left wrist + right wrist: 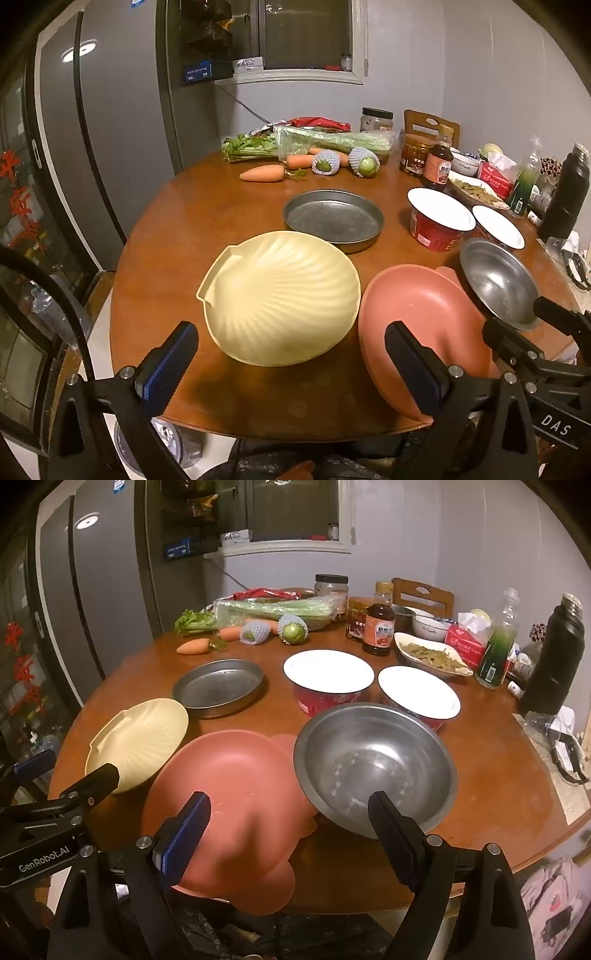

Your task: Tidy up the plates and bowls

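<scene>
A cream shell-shaped plate [280,295] [140,738] lies near the table's front edge. A pink plate [421,325] [236,790] lies to its right, overhanging the edge. A steel bowl [498,280] [373,764] rests on the pink plate's right side. A flat steel pan [332,218] [218,686] sits behind them. Two red paper bowls [439,218] [328,679] stand further right. My left gripper [291,362] is open and empty just before the cream plate. My right gripper [291,830] is open and empty over the pink plate's near part.
The round wooden table [184,221] holds carrots [262,172], celery, wrapped fruit, jars, a sauce bottle [378,627], a dish of food [432,657], a tissue pack and a black flask [554,657] at the back and right. A grey fridge [110,129] stands left.
</scene>
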Tool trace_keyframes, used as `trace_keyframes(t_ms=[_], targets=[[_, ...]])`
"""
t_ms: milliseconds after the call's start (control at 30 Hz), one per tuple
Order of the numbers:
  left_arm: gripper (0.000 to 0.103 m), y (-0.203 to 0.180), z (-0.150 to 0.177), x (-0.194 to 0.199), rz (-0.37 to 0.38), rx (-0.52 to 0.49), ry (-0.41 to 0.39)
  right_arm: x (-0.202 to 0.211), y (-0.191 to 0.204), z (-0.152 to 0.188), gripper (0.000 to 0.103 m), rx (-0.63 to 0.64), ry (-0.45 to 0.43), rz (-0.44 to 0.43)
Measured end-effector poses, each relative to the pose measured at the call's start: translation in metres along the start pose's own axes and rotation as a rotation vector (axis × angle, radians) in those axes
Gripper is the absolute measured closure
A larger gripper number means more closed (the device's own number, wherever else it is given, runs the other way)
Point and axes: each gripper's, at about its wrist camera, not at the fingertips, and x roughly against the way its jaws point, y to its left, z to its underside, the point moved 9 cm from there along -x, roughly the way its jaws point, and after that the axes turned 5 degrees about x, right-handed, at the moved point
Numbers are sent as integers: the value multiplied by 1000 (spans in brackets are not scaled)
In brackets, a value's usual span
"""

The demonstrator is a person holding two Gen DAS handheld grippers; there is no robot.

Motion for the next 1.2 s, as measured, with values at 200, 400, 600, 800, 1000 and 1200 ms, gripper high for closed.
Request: trace_keyframes(t_ms=[200, 400, 600, 800, 1000, 1200], targets=[[1, -11, 3, 2, -13, -4, 14, 1, 6, 1, 15, 20, 34, 6], [1, -3, 3, -1, 16, 17, 24, -4, 3, 2, 15, 7, 16, -17], [1, -1, 0, -3, 18, 14, 27, -7, 3, 0, 15, 5, 11, -26], [1, 0, -1, -4, 22, 17, 30, -5, 2, 0, 15, 9, 9, -30], [1, -1, -3, -3, 17, 8, 31, -4, 3, -2, 15, 16, 12, -41], [1, -1, -4, -1, 16, -1, 29, -4, 1, -3, 15, 15, 17, -36]])
